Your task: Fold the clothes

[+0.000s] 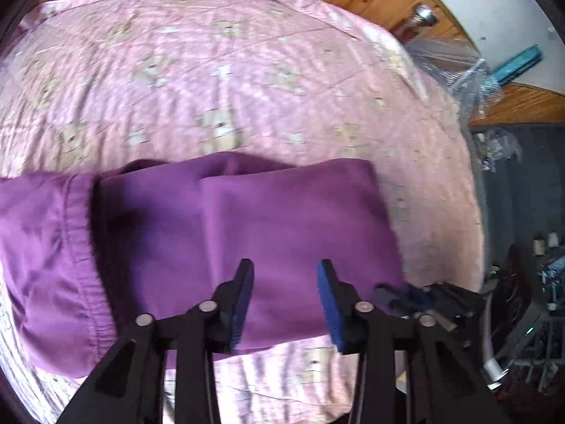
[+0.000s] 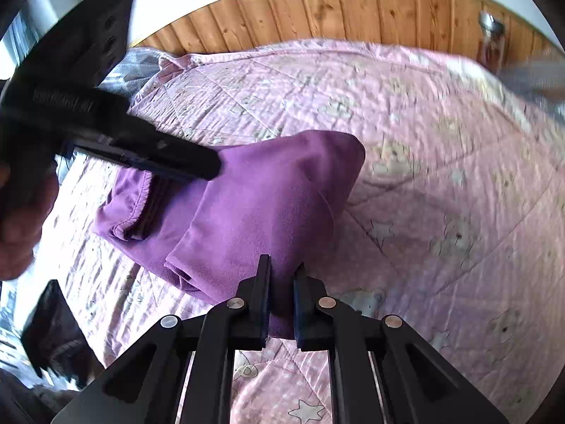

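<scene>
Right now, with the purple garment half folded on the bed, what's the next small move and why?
Probably open the right gripper and let go. It is pinched on the near edge of the purple garment, whose lifted flap already lies over the rest on the pink quilt. The left gripper hangs open above the cloth, holding nothing.

Both wrist cameras look down close over the purple garment (image 1: pixel 226 233) (image 2: pixel 261 205), sharing it and the pink quilt (image 1: pixel 247 70) (image 2: pixel 441 183) toward 12 o'clock.
</scene>
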